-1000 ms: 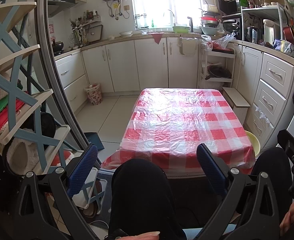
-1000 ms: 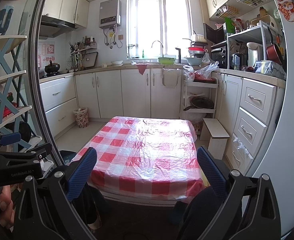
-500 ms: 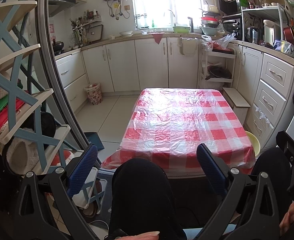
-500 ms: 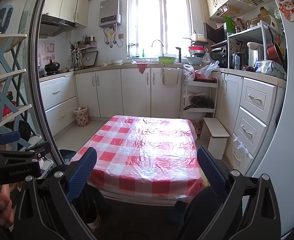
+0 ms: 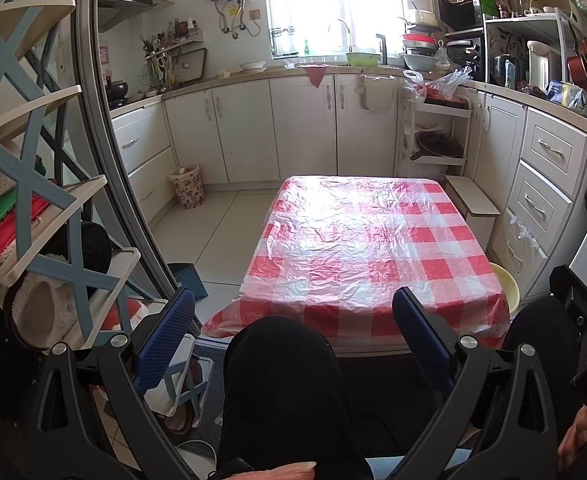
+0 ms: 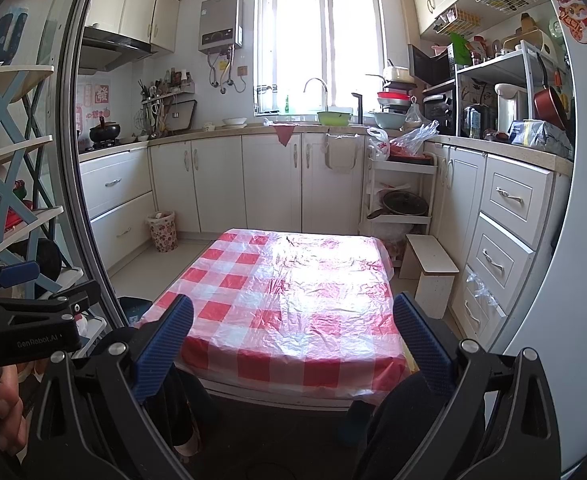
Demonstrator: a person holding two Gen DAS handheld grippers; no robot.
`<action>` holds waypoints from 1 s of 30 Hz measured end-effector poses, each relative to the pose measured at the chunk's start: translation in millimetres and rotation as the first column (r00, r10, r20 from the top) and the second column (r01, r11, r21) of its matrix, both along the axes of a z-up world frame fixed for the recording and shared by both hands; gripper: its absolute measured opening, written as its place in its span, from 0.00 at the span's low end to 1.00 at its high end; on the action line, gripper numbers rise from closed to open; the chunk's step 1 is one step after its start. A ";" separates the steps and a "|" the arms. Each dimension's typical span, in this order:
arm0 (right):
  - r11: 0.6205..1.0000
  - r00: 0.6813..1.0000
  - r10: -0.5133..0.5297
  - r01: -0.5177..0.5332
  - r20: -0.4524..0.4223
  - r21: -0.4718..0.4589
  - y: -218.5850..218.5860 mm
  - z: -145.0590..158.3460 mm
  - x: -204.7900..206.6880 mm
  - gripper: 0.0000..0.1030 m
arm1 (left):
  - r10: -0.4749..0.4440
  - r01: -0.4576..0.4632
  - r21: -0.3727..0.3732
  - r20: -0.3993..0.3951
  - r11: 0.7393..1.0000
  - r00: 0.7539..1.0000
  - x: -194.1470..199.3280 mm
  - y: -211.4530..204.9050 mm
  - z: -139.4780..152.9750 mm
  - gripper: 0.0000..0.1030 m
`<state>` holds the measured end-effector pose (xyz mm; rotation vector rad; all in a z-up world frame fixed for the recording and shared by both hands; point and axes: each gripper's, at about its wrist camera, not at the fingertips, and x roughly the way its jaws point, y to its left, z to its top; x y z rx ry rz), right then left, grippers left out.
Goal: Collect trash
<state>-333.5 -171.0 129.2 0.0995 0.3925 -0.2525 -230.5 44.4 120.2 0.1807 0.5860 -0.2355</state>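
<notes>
1. No trash shows on the low table with its crinkled red-and-white checked plastic cover [image 5: 357, 248]; its surface looks bare in both views, so you cannot yet tell what there is to collect.
2. The likeliest destination is the small floral-patterned waste basket [image 5: 187, 186] on the floor against the white base cabinets, well apart from the table and to its left.
3. Your left gripper [image 5: 293, 320] has its blue ribbed fingers spread wide with nothing between them, held low over your dark-trousered knee [image 5: 281, 360] at the table's near edge.
4. Your right gripper [image 6: 293, 320] is likewise spread and empty, aimed at the same table from slightly higher.
5. Compared with a second ago, almost nothing has moved: both grippers hold the same pose and the table is unchanged. I judge the task has not really begun and you are still at the starting position.
6. Look wider next: the loose clear plastic bags [image 6: 409, 138] on the white cart by the counter may be candidates, though you cannot tell whether they count as trash.
</notes>
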 end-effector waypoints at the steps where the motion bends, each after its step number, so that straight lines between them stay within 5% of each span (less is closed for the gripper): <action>1: 1.000 1.000 0.001 -0.001 -0.001 0.000 0.1 -0.4 -0.4 0.93 | 0.000 0.000 0.000 0.000 1.000 1.000 -0.2 0.1 0.0 0.93; 18: 1.000 1.000 0.006 -0.006 -0.003 -0.003 -0.6 -3.8 0.7 0.93 | -0.002 0.002 -0.006 -0.009 1.000 1.000 -0.4 -0.4 -2.6 0.93; 25: 1.000 1.000 0.012 -0.012 0.000 -0.005 -3.2 -5.6 0.6 0.93 | 0.001 -0.001 -0.006 0.078 1.000 0.997 -14.0 -3.4 1.0 0.93; 30: 1.000 1.000 0.012 -0.012 0.005 -0.008 -6.4 -5.4 -1.4 0.93 | 0.008 -0.007 -0.017 0.015 1.000 1.000 -4.7 -2.8 -3.9 0.92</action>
